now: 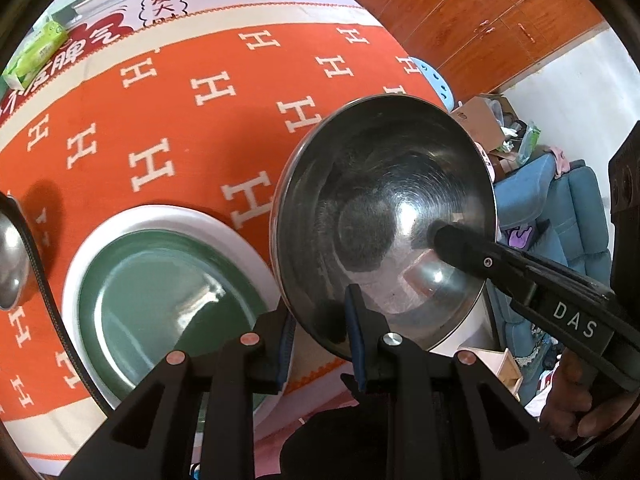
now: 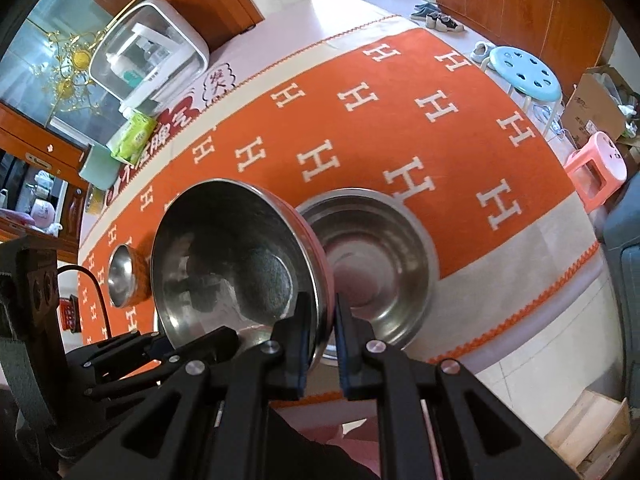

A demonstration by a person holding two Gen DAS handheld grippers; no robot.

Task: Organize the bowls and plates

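A steel bowl (image 1: 384,216) is held tilted above the table by both grippers. My left gripper (image 1: 320,328) is shut on its near rim. My right gripper (image 2: 322,328) is shut on the rim of the same bowl (image 2: 228,264), and its finger (image 1: 472,252) reaches into the bowl in the left wrist view. A green plate (image 1: 160,296) lies on a white plate (image 1: 168,216) under my left gripper. A second steel bowl (image 2: 380,264) stands on the orange cloth just right of the held one. A small steel bowl (image 2: 120,276) sits further left, and it also shows in the left wrist view (image 1: 10,264).
The orange H-pattern cloth (image 2: 400,120) covers the table. A white appliance (image 2: 148,56) and a green tissue pack (image 2: 134,136) stand at the far edge. A blue stool (image 2: 524,72), a pink stool (image 2: 596,172) and a cardboard box (image 2: 596,104) stand beyond the table's right side.
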